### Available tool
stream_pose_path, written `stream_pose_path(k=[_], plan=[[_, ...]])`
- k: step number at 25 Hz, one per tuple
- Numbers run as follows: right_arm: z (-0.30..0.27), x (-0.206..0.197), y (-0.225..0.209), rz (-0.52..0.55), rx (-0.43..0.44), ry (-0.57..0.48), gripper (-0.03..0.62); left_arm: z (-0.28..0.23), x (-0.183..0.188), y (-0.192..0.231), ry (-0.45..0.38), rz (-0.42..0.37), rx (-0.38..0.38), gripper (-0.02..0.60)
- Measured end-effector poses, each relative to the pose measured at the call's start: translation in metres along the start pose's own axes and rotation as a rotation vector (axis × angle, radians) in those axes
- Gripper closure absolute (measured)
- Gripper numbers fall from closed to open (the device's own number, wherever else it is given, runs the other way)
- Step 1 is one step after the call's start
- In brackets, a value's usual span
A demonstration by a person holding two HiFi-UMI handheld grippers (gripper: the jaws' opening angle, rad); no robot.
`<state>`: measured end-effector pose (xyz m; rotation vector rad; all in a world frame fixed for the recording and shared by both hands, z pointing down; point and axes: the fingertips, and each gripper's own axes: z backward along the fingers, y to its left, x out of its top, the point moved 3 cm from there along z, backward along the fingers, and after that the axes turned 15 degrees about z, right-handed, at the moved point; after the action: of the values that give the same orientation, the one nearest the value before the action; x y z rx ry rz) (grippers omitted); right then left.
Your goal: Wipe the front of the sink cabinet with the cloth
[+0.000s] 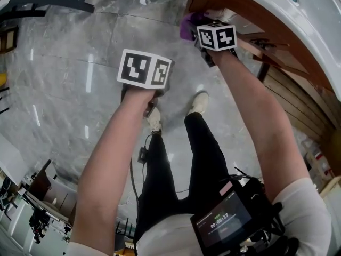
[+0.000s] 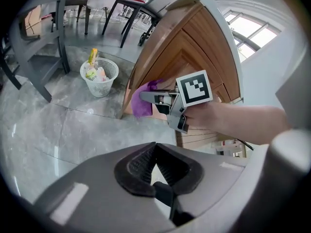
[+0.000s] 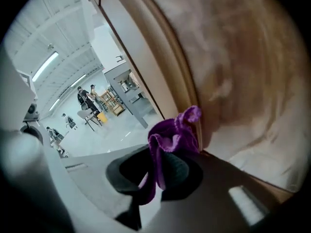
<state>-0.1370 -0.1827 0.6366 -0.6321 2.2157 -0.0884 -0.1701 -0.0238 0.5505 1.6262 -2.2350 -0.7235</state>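
A purple cloth point(image 3: 170, 135) is bunched between the pads of my right gripper point(image 3: 158, 157), which is shut on it. The cloth presses against the wooden front of the sink cabinet point(image 3: 233, 72). In the head view the cloth point(image 1: 187, 24) shows just beyond the right gripper's marker cube point(image 1: 216, 36), at the cabinet's curved front point(image 1: 250, 25). My left gripper point(image 2: 155, 148) is shut with nothing in it and hangs over the floor, away from the cabinet point(image 2: 180, 47). Its view shows the right gripper point(image 2: 146, 97) holding the cloth point(image 2: 141, 106) to the cabinet's left edge.
A white mesh bin point(image 2: 99, 76) with rubbish stands on the grey marble floor left of the cabinet. Chairs and table legs point(image 2: 39, 57) stand further left. The white sink top point(image 1: 298, 15) overhangs the cabinet. The person's legs and shoes point(image 1: 198, 103) are below the grippers.
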Motion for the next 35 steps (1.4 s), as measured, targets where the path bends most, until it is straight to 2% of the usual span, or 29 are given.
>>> stream_pose_path(k=[10, 17, 22, 29, 35], plan=[[-0.015, 0.024, 0.029, 0.064, 0.035, 0.01, 0.539, 0.028, -0.004, 0.021, -0.038, 0.025, -0.017, 0.575], [0.015, 0.02, 0.058, 0.04, 0.042, -0.005, 0.539, 0.046, -0.015, 0.012, -0.032, 0.006, -0.025, 0.575], [0.066, 0.003, 0.075, -0.006, 0.019, -0.016, 0.539, 0.063, -0.024, -0.007, -0.028, -0.018, -0.031, 0.575], [0.169, -0.012, 0.121, -0.031, -0.006, -0.008, 0.539, 0.102, -0.054, -0.032, 0.001, -0.051, -0.034, 0.575], [0.267, 0.0, 0.162, -0.076, -0.095, -0.064, 0.539, 0.151, -0.07, -0.062, -0.007, -0.12, -0.048, 0.575]])
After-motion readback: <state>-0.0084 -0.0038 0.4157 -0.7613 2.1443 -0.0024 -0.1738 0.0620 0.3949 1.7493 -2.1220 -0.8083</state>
